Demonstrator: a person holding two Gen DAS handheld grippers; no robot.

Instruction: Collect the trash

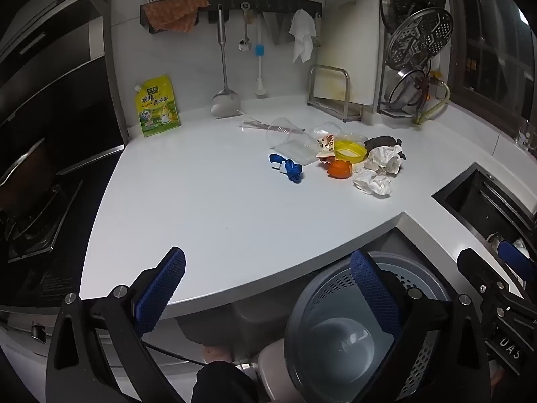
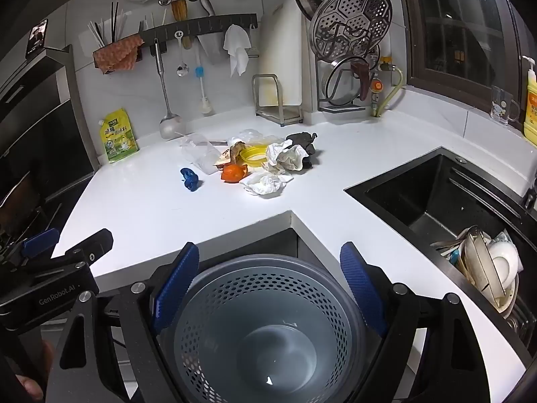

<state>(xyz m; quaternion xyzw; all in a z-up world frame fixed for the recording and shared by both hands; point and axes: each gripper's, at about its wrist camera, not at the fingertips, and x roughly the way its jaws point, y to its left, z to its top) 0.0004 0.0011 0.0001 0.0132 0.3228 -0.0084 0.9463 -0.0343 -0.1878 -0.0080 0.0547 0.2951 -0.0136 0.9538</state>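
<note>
Nothing has been picked up yet: the left gripper (image 1: 268, 288) and the right gripper (image 2: 268, 288) both stand with fingers spread as wide as they go, empty, hanging back from the table (image 1: 208, 201) edge above a perforated grey waste bin (image 2: 265, 329) that sits on the floor below the table's inner corner. The trash lies together in a loose cluster mid-table, well apart from both grippers. By my count it is one blue crumpled wrapper (image 2: 190, 178) set slightly off to the left, one clear plastic cup (image 1: 289, 141) on its side, one orange scrap (image 2: 234, 172), one yellow ring-shaped lid (image 2: 254, 155), one printed snack wrapper (image 1: 326, 147), two crumpled white tissues (image 2: 266, 183), and one dark wad (image 2: 302, 144) behind; thin clear film near the cup is too faint to count. A good start is probably an outlying piece, the blue wrapper or the nearest tissue, pinched from above so its neighbours stay put, then carried back and released over the bin's mouth.
</note>
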